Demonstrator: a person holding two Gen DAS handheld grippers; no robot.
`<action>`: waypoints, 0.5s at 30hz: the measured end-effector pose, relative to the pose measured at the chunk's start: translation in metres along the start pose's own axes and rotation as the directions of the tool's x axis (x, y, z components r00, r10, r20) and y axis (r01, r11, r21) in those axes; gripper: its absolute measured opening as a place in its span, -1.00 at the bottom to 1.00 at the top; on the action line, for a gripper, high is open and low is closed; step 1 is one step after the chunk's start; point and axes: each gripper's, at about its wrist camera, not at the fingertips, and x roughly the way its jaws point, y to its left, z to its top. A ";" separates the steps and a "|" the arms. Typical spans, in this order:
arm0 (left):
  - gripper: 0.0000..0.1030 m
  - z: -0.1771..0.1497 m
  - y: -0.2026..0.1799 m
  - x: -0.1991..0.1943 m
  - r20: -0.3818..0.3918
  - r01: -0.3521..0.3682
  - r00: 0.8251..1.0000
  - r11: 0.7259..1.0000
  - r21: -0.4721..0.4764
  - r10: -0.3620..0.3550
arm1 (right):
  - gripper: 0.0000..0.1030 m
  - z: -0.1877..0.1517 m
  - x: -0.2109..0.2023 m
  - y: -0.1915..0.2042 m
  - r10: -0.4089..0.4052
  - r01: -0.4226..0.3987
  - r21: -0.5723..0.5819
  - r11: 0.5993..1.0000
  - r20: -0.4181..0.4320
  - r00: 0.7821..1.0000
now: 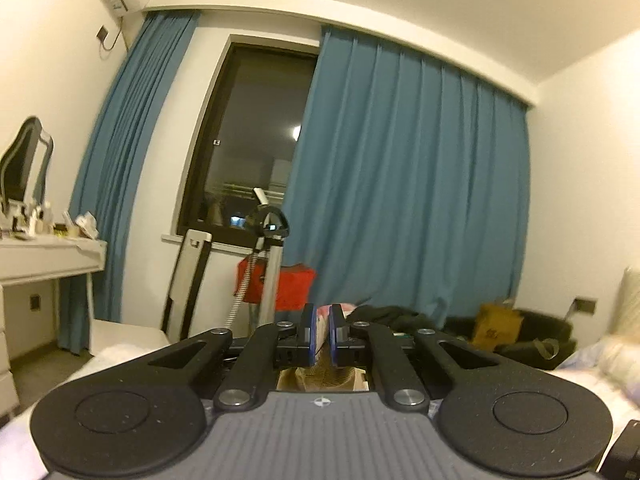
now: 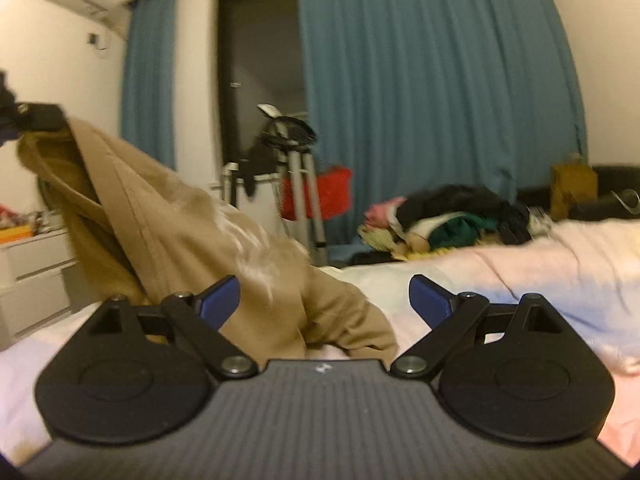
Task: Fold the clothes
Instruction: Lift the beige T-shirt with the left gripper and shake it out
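Note:
A tan garment point(image 2: 192, 240) with a pale furry lining hangs from the upper left of the right wrist view and drapes down onto the bed point(image 2: 520, 276). My left gripper point(image 2: 36, 118) holds its top edge there. In the left wrist view my left gripper point(image 1: 322, 334) is shut on a fold of tan cloth point(image 1: 324, 376), raised well above the bed. My right gripper point(image 2: 324, 300) is open and empty, low over the bed, with the garment's lower part between and just beyond its blue fingertips point(image 2: 220, 300).
A pile of mixed clothes point(image 2: 448, 220) lies on the bed's far side. A metal stand with a red bag point(image 2: 316, 192) is by the window. A white dresser point(image 2: 32, 272) is on the left. Blue curtains point(image 1: 400, 180) hang behind.

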 end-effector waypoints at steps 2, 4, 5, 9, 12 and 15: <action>-0.94 0.003 0.005 -0.014 0.010 0.008 1.000 1.000 -0.015 -0.008 | 0.80 0.006 -0.015 0.012 0.034 -0.033 -0.030 0.999 0.021 0.999; -0.94 0.006 0.011 -0.019 0.000 0.023 1.000 0.999 -0.030 -0.023 | 0.80 0.013 -0.026 0.026 0.072 -0.071 -0.045 0.996 0.029 0.997; -0.94 0.006 0.014 -0.021 -0.015 0.030 0.999 0.999 -0.034 -0.031 | 0.80 0.018 -0.030 0.032 0.098 -0.097 -0.045 0.994 0.026 0.995; -0.94 0.001 0.025 -0.026 -0.061 0.021 0.998 1.000 -0.014 -0.021 | 0.80 0.030 -0.028 0.061 0.143 -0.144 -0.015 0.989 -0.070 0.987; -0.94 -0.002 0.043 -0.019 -0.108 -0.005 0.994 0.998 -0.056 -0.002 | 0.80 0.024 -0.014 0.078 0.126 -0.129 -0.008 0.992 -0.172 0.977; -0.95 -0.006 0.062 -0.013 -0.158 -0.032 0.987 0.992 -0.126 0.012 | 0.80 0.008 0.000 0.085 0.145 -0.148 0.007 0.989 -0.234 0.961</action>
